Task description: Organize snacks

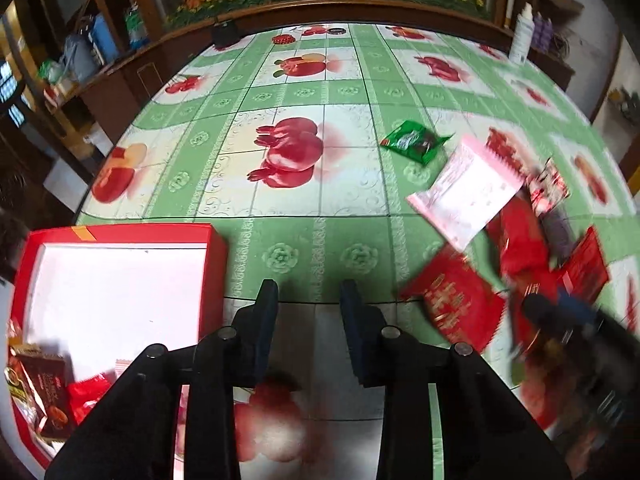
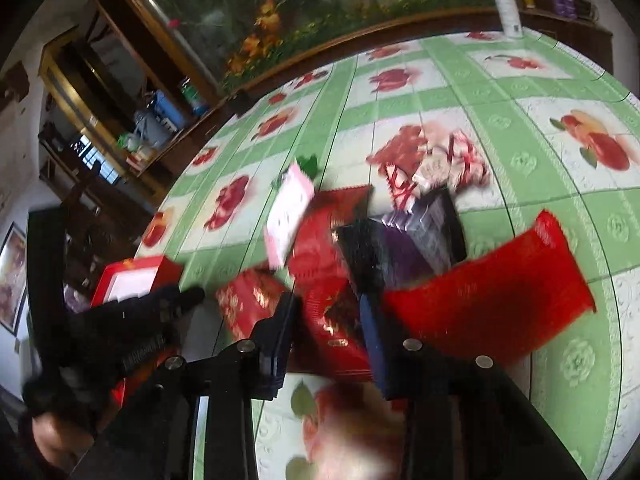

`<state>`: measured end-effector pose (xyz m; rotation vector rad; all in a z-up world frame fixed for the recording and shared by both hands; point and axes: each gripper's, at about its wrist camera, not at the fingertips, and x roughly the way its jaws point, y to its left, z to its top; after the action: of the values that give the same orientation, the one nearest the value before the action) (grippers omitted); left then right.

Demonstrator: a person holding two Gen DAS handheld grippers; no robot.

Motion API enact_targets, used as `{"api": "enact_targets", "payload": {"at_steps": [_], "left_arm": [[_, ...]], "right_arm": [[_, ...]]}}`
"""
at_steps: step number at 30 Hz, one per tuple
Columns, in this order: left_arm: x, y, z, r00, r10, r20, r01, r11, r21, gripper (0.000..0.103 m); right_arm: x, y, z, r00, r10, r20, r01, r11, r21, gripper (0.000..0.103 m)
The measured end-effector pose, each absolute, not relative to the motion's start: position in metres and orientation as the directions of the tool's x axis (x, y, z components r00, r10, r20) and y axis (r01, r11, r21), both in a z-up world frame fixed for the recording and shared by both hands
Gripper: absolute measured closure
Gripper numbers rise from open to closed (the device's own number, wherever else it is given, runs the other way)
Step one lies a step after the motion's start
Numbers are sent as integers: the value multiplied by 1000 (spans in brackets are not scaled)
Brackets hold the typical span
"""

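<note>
While the right gripper (image 2: 328,312) looks clamped on a red packet (image 2: 332,332) in the pile (blurry, but the packet fills the gap between the fingers), I'd worry about how messy that pile is. In the right view it sits dead centre, with a big red bag (image 2: 492,304) overlapping at 3 o'clock, a dark pack (image 2: 400,248) at 1 and another red pack (image 2: 248,308) at 9. Lift too fast and the neighbours could drag along, or slide off toward the table (image 1: 320,240) edge.

The hold looks like it's on the packet's near end, so it could droop or slip out on the way over.

The left gripper (image 1: 308,292) is only slightly open, with nothing between its fingers, just tablecloth. In its view the box (image 1: 216,248) is at 8 o'clock, with a few snacks in its near corner, and the pile at 3. Both tools are close together, so a crossing path to the box could bump them. The green pack (image 1: 414,140) at 1 o'clock is well clear.
</note>
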<state>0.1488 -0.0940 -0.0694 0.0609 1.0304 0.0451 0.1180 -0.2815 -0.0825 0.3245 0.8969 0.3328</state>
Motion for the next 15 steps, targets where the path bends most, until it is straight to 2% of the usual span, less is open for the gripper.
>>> {"api": "enact_targets", "payload": {"at_steps": [1,4,8,15], "left_arm": [[150,-95,-68,509,52,-859,-15,999,52,71],[153,-106,-65,503,40,-863,-40,999,23,44],[157,-125,-63,510,47,-859,-40,999,31,42],[171,-149,-80,471,85,-878,-57,996,66,39]], "right_arm": [[113,-283,-83,582,412,-701,-155,903,402,70],[94,-291,-83,563,456,-689,-198,884,424,70],[79,-309,-84,505,542,-672,-209,832,514,70],[59,-309,-84,489,573,-657,-264,816,514,70]]}}
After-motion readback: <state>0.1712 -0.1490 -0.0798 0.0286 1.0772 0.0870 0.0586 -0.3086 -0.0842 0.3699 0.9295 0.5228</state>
